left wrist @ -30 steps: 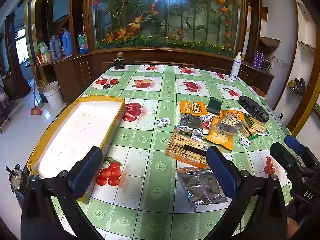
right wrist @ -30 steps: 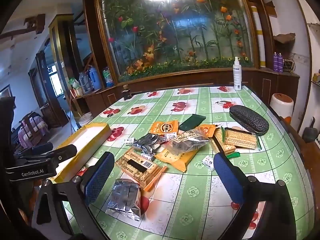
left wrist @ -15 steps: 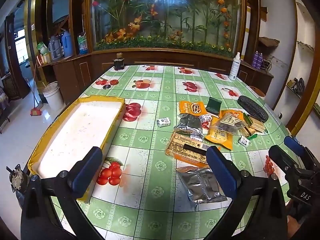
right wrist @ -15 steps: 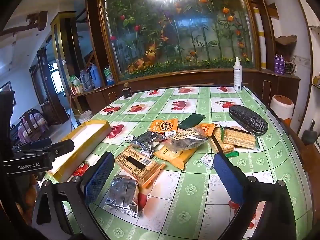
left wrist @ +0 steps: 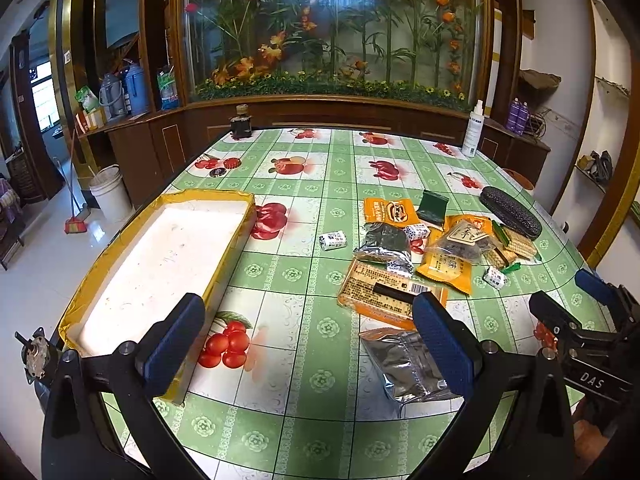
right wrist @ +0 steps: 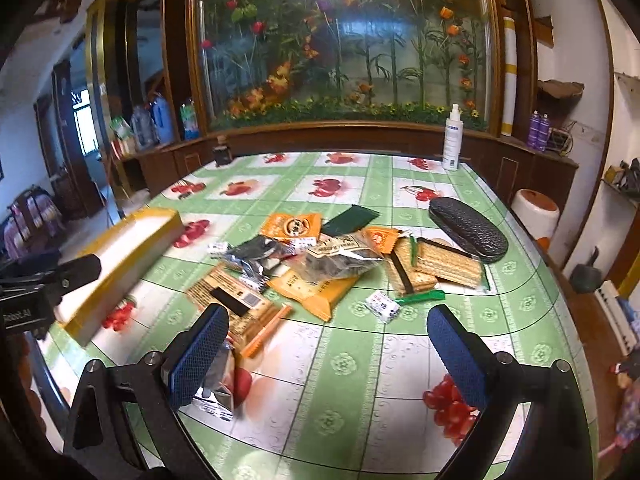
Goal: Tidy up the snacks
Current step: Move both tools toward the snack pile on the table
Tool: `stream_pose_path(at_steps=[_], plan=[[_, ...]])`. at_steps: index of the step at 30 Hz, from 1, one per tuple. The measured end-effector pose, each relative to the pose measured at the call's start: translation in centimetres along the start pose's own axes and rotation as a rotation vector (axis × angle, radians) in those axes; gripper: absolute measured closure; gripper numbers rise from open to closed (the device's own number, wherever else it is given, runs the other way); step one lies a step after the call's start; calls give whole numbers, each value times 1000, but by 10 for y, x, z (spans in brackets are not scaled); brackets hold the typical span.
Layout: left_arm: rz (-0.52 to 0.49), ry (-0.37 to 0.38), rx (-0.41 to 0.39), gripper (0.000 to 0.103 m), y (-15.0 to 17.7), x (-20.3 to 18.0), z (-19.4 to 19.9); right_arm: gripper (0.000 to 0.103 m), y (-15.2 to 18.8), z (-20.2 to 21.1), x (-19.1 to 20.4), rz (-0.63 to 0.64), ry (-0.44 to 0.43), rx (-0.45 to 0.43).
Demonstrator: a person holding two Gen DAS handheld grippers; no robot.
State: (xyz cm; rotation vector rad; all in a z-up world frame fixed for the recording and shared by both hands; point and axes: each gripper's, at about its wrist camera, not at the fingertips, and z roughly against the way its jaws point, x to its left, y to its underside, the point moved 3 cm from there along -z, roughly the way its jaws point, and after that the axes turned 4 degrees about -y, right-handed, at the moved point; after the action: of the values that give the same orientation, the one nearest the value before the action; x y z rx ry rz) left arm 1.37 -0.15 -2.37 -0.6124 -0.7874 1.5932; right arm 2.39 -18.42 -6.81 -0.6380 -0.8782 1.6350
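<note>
Left wrist view takes in the whole tray, a yellow-rimmed box with a white floor and nothing lying in it, standing on the left part of the table. The right wrist view catches only the tray's near side wall and none of its inside. It shows instead what the left view crowds to the edge: the crackers in clear wrap, just beside the black case.

The snacks lie loose on the green cloth to the right of the tray, well apart from it. A silver pouch sits nearest the left gripper, with a flat orange pack touching its far end. Beyond these lie an orange bag, a dark green sachet and a small white candy that lies alone.

Both tongs are released, jaws spread wide, gripping nothing. The right gripper hangs above the cloth with the silver pouch partly behind its left finger. Each view catches the other gripper at its edge.
</note>
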Motion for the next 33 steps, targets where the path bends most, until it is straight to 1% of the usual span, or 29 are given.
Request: stream_pose_path(at_steps=[7,14,22,28,33], plan=[[-11,-4,15,0,5,0,0,2,1,-7,3,63,107,45],[-12,-3,17,0,7,0,0,2,0,-5,-1,73,153,46],[-21,11,26,0,10,-4,1,2,0,-5,0,78,162,51],[-21,46,43,0,13,-6,1,2,2,-5,1,81,163,52],[-27,56,50,0,15,-9,0,2,3,-5,1,77,162,54]])
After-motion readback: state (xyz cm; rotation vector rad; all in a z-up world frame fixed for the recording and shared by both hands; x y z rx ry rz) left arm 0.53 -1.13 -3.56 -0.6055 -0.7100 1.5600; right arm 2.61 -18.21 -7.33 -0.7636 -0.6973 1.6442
